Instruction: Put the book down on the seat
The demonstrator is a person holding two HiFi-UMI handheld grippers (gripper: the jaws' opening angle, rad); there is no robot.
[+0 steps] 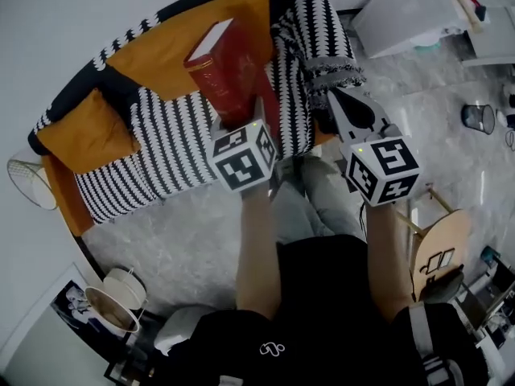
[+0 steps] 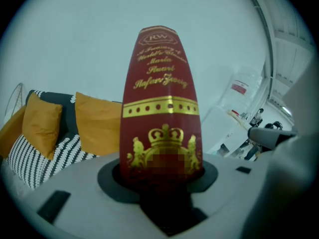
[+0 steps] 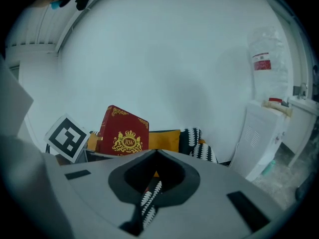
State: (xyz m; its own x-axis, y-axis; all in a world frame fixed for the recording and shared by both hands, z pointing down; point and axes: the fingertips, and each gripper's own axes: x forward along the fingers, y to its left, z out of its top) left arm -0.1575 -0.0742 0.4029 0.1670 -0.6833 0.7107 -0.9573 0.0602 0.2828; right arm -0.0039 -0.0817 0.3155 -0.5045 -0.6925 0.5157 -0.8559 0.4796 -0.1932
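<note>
A thick red book (image 1: pixel 229 67) with gold print stands upright in my left gripper (image 1: pixel 256 111), which is shut on its lower end. It hangs over the sofa seat (image 1: pixel 161 147), which is covered by a black-and-white patterned throw. In the left gripper view the book's spine (image 2: pixel 162 83) rises straight out of the left gripper (image 2: pixel 160 178). My right gripper (image 1: pixel 336 96) is to the right of the book, over the sofa's patterned right end, shut and with nothing in it. In the right gripper view the book (image 3: pixel 122 133) is at the left, beyond the right gripper (image 3: pixel 155 173).
Orange cushions (image 1: pixel 84 131) (image 2: pixel 97 121) lean on the sofa's back and left end. A white cabinet (image 1: pixel 410 10) stands to the right of the sofa, with a small bin (image 1: pixel 480 117) on the floor. A wooden chair (image 1: pixel 438 244) is at my right and a wire basket (image 1: pixel 28 179) at the far left.
</note>
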